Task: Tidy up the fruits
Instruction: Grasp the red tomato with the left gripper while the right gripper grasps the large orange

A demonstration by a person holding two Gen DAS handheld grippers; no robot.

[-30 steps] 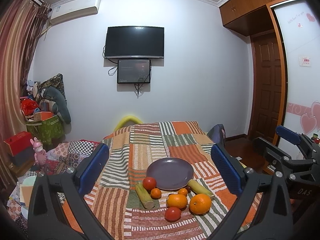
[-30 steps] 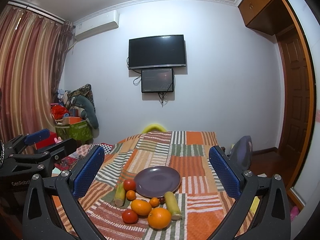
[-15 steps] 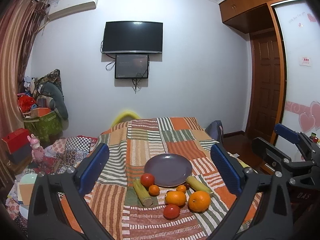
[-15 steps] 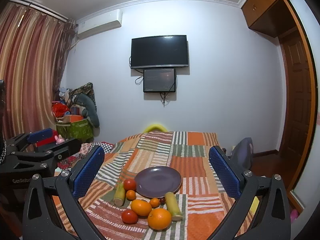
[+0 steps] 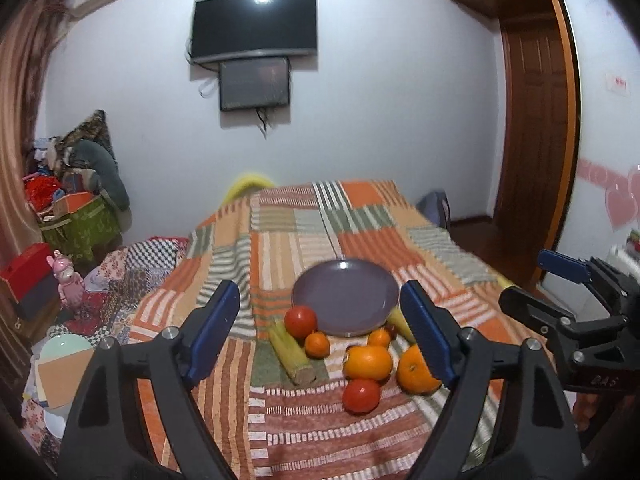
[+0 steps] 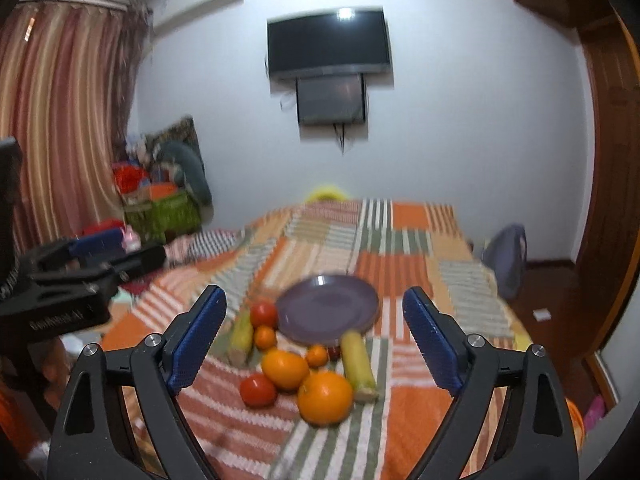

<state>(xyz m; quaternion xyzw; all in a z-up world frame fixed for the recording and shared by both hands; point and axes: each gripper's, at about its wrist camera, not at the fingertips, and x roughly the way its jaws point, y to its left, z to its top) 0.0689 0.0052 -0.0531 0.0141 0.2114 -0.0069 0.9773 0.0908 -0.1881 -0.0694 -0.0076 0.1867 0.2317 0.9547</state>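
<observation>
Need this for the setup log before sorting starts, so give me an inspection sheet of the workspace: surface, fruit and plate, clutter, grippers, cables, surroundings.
Surface: patchwork striped cloth covers it.
Job's things: purple plate bare; nearest its front rim two tomatoes, two large oranges, two small oranges, two yellow-green stalk-like pieces; all lie on the cloth.
Clutter: nothing seen on the cloth besides these.
Grippers: left gripper and right gripper open, jaws have just been closing, nothing between them, short of the fruit.
Cables: dangling below the wall screens.
Surroundings: television, curtain, piled belongings, wooden door.
</observation>
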